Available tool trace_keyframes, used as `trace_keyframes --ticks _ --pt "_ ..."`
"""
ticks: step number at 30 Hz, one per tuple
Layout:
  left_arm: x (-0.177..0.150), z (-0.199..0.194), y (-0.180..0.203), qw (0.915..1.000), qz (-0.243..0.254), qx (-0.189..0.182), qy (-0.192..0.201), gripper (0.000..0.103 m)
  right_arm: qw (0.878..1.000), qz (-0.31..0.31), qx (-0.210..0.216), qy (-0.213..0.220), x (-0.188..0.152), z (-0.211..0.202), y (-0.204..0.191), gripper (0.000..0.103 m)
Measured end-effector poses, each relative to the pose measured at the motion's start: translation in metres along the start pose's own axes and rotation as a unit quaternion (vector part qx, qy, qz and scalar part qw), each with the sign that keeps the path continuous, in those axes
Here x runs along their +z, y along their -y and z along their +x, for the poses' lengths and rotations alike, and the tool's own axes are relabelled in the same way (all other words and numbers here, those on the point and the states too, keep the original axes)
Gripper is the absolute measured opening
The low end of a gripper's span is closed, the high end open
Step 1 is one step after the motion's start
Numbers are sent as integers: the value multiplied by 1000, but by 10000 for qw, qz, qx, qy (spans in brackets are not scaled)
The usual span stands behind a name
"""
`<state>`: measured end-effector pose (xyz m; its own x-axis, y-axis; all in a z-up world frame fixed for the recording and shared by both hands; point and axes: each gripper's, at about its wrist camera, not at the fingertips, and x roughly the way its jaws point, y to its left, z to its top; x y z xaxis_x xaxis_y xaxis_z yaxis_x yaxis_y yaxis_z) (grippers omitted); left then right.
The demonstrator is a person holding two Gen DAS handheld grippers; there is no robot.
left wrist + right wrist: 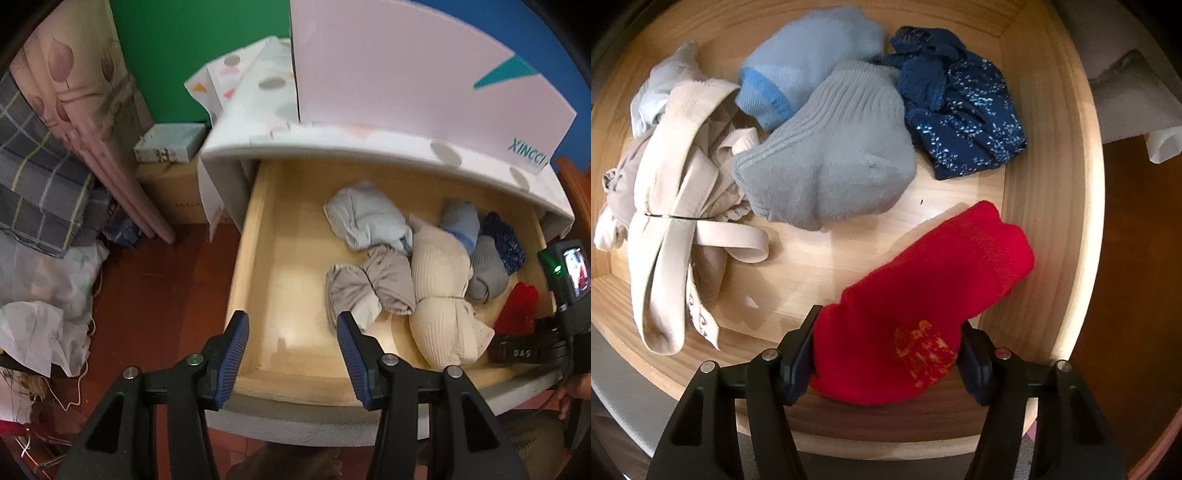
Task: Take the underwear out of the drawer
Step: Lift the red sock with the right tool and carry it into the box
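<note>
The wooden drawer (258, 236) stands pulled open. Inside lie a pale blue folded garment (365, 218), a taupe one (369, 288), a beige bra (439, 291), a grey sock bundle (834, 162), a light blue sock bundle (809, 59) and a dark blue speckled garment (960, 103). My right gripper (886, 354) is shut on a red sock bundle (923, 306) at the drawer's front right; it also shows in the left wrist view (517, 310). My left gripper (291, 354) is open and empty above the drawer's front left.
The white cabinet top (332, 144) overhangs the drawer's back. Cardboard boxes (170, 184), a pink curtain (85, 110), folded bedding (37, 166) and white bags (44, 295) stand on the red floor to the left. The drawer's right wall (1049, 184) is close beside the red bundle.
</note>
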<state>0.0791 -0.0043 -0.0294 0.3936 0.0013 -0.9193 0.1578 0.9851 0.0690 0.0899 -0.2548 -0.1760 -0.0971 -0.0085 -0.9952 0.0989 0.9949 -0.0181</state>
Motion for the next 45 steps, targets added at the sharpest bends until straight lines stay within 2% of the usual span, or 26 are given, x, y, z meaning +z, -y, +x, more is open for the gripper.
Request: trace_keyframes --ticks 5,10,13,18,25,29,34,45 --pt "-5 11 0 9999 -64 -35 -85 50 9995 69 142 255 -2 -11 8 57" --pt "-9 6 -3 9997 -181 -46 165 51 9976 154 320 589 -4 -24 17 56" --pt "-10 -3 -2 9989 -144 -57 450 51 9951 178 438 868 -1 -37 18 56" --pt "-9 -2 1 9988 11 -229 429 52 9876 264 641 1409 -6 -64 31 56" --pt "-9 -2 -2 9984 -32 -392 402 52 9844 173 743 1586 -9 -93 33 56" --pt "-10 -2 -5 9984 -67 -374 414 52 9831 114 734 1672 -22 -110 30 56" --pt "-10 -2 -5 9986 -68 -302 427 52 9797 54 713 1875 -20 -128 14 56" --pt "-10 -1 -9 9985 -154 -331 399 52 9681 -104 844 2359 -37 -184 19 56"
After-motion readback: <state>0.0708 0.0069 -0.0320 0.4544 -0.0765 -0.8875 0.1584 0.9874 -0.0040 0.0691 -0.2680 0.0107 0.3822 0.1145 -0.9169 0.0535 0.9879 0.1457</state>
